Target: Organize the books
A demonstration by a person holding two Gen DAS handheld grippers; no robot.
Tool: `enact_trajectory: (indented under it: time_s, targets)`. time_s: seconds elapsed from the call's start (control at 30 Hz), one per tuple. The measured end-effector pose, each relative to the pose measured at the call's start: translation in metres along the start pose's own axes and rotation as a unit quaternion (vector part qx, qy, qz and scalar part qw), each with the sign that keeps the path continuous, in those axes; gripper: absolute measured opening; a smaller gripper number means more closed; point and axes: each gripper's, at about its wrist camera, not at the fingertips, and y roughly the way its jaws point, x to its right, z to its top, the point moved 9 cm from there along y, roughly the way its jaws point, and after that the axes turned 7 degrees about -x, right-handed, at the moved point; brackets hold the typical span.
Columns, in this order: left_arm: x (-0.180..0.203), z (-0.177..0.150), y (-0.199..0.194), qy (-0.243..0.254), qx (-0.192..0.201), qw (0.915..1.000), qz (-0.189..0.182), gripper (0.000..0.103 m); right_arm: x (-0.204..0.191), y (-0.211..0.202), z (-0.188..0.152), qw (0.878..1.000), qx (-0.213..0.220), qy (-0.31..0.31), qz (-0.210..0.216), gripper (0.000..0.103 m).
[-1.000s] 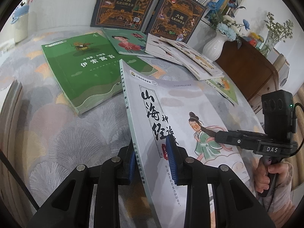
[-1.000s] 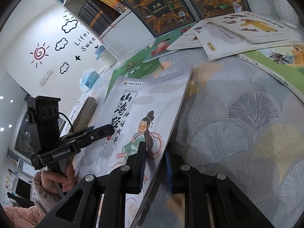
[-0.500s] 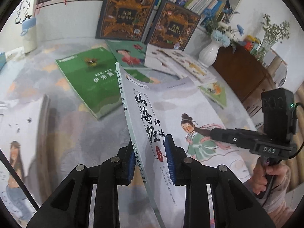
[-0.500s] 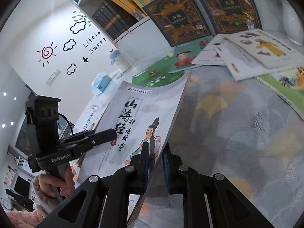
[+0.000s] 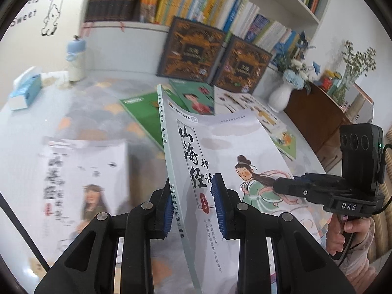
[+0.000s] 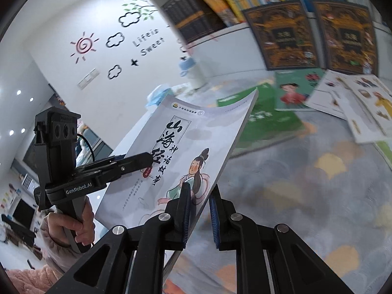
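Note:
A pale grey storybook [image 5: 232, 147] with black brush lettering and a drawn girl in green hangs tilted above the table. My left gripper [image 5: 193, 199] is shut on its spine edge, blue pads on both covers. My right gripper [image 6: 199, 208] is shut on the opposite, open edge of the same storybook [image 6: 196, 132]. Each gripper shows in the other's view: the right gripper [image 5: 284, 186] lies across the cover at the right, and the left gripper [image 6: 147, 158] at the left, each held by a hand. A similar pale book [image 5: 80, 178] lies flat on the table below left.
On the patterned tablecloth [image 6: 306, 196] lie a green book [image 5: 144, 112], a green book with a girl [image 5: 196, 95] and several white picture books [image 5: 247, 103]. Two dark ornate books [image 5: 193, 49] lean on the bookshelf. A white vase [image 5: 279, 95], tissue box [image 5: 24, 90] and bottle [image 5: 76, 61] stand around.
Both grippers have risen together with the storybook, lifting it clear of the table. The similar pale book at lower left and the shelf have come into view.

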Motion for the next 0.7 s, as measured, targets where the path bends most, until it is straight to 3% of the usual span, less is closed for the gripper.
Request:
enact_trajectory:
  time_s: [0.47, 0.7]
  targets:
    - [-0.1, -0.004, -0.046, -0.057, 0.032, 0.9976, 0.02, 0.025, -0.082, 0.085, 0.026, 0.997, -0.052, -0.053, 0.037, 0.015]
    - [-0.149, -0.025, -0.026, -0.07, -0.005, 0.9972, 0.023, 0.025, -0.087, 0.141, 0.025, 0.994, -0.083, -0.052, 0.041, 0.015]
